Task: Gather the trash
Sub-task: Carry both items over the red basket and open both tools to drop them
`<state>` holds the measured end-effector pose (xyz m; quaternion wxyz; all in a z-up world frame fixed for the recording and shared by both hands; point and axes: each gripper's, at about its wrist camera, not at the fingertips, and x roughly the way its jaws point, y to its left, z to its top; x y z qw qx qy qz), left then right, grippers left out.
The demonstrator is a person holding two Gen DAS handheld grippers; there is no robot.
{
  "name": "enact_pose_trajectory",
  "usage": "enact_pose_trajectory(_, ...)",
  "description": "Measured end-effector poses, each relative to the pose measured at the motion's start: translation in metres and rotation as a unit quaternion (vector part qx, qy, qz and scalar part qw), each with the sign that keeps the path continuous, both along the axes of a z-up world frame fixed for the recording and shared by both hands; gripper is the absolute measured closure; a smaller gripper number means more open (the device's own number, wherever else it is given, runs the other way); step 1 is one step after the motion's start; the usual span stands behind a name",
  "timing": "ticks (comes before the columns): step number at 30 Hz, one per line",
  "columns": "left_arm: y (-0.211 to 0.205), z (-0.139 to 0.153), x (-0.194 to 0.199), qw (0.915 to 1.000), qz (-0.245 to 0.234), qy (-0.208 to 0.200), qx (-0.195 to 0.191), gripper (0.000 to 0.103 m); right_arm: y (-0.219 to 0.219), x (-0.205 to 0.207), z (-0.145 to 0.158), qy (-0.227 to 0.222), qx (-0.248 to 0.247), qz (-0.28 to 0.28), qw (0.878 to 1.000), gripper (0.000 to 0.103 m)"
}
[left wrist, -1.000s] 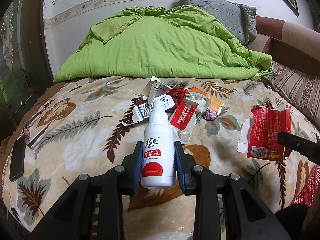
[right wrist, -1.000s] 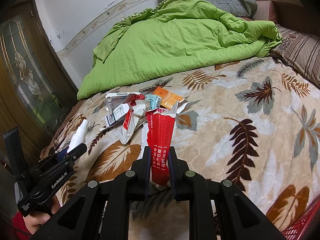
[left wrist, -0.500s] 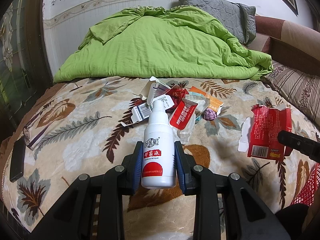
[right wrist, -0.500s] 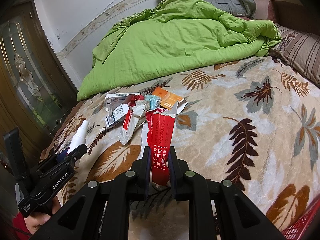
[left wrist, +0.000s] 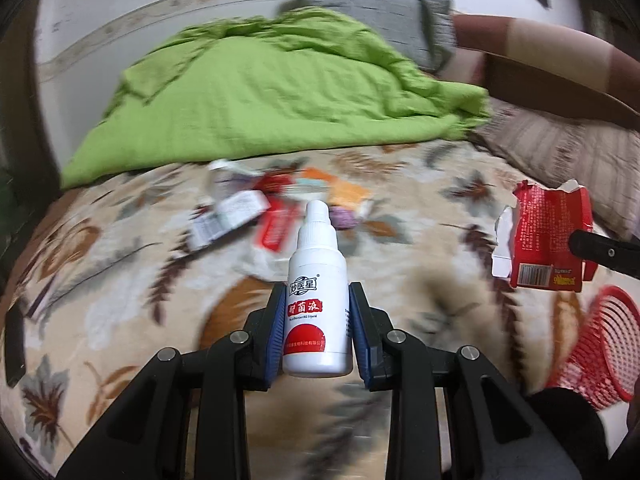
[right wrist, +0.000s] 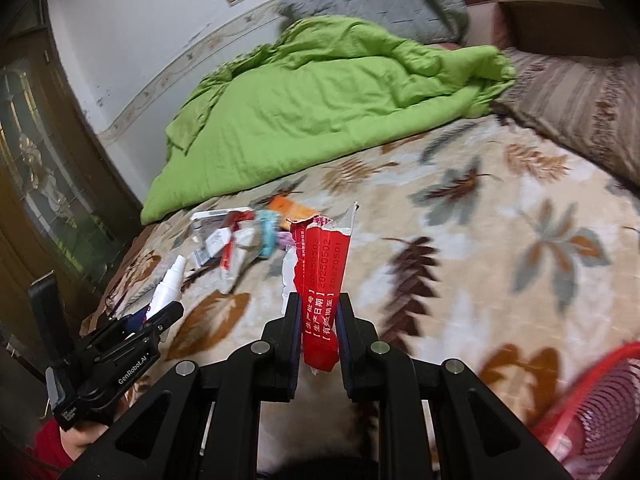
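Observation:
My left gripper (left wrist: 317, 330) is shut on a white spray bottle (left wrist: 318, 300) with a red label, held upright above the leaf-patterned bedspread (left wrist: 120, 280). My right gripper (right wrist: 318, 324) is shut on a torn red carton (right wrist: 322, 280), flattened between the pads. The same red carton (left wrist: 548, 236) shows at the right of the left wrist view. The left gripper with the spray bottle (right wrist: 168, 284) shows at the lower left of the right wrist view. A pile of wrappers and small boxes (left wrist: 272, 208) lies mid-bed. A red mesh basket (left wrist: 600, 344) stands at the lower right.
A crumpled green duvet (left wrist: 260, 96) covers the far half of the bed, with a grey pillow (right wrist: 380, 4) behind it and a striped pillow (right wrist: 580, 104) to the right. A dark phone (left wrist: 14, 344) lies at the bed's left edge. A dark wooden door (right wrist: 36, 152) stands left.
Both grippers have swung to the right with their loads; the wrapper pile has slid left in both views. The red basket has come further into sight at the lower right. Both grips are unchanged.

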<state>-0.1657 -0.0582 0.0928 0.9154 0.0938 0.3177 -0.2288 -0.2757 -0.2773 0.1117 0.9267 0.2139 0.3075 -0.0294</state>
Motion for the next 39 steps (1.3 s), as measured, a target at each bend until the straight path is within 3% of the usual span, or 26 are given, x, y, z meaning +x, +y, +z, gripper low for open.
enact_pose_trajectory(8,-0.069,0.018,-0.048,0.9937,-0.111,0.001,-0.012,0.074,-0.065,-0.089,0.002,0.016,0.002,-0.102,0.995,0.085)
enact_pose_trajectory(17,-0.147,0.031,-0.100,0.9739,-0.224,0.029,-0.022,0.074,-0.111,-0.158,0.010,0.028,-0.004,-0.186,0.982,0.085)
enact_pose_trajectory(19,-0.166,0.030,-0.113,0.9665,-0.252,0.040,-0.022,0.074,-0.117,-0.168,0.009,0.035,-0.004,-0.200,0.979,0.084)
enact_pose_trajectory(24,-0.221,0.014,-0.151,0.9378,-0.337,0.083,-0.006,0.074,-0.133,-0.200,-0.007,0.063,0.001,-0.235,0.970,0.084)
enact_pose_trajectory(29,-0.262,-0.007,-0.171,0.9121,-0.387,0.132,0.021,0.073,-0.147,-0.214,-0.026,0.093,0.006,-0.266,0.960,0.084)
enact_pose_trajectory(31,-0.266,-0.009,-0.172,0.9143,-0.381,0.134,0.031,0.063,-0.151,-0.218,-0.027,0.094,0.012,-0.268,0.959,0.083)
enact_pose_trajectory(33,-0.260,-0.004,-0.168,0.9170,-0.377,0.130,0.017,0.050,-0.151,-0.220,-0.024,0.094,0.001,-0.272,0.958,0.083)
enact_pose_trajectory(35,-0.253,0.000,-0.162,0.9222,-0.367,0.123,0.012,0.048,-0.151,-0.217,-0.020,0.090,-0.003,-0.268,0.959,0.081)
enact_pose_trajectory(39,-0.236,0.008,-0.146,0.9332,-0.339,0.119,-0.002,0.048,-0.150,-0.207,-0.017,0.086,-0.004,-0.263,0.961,0.067)
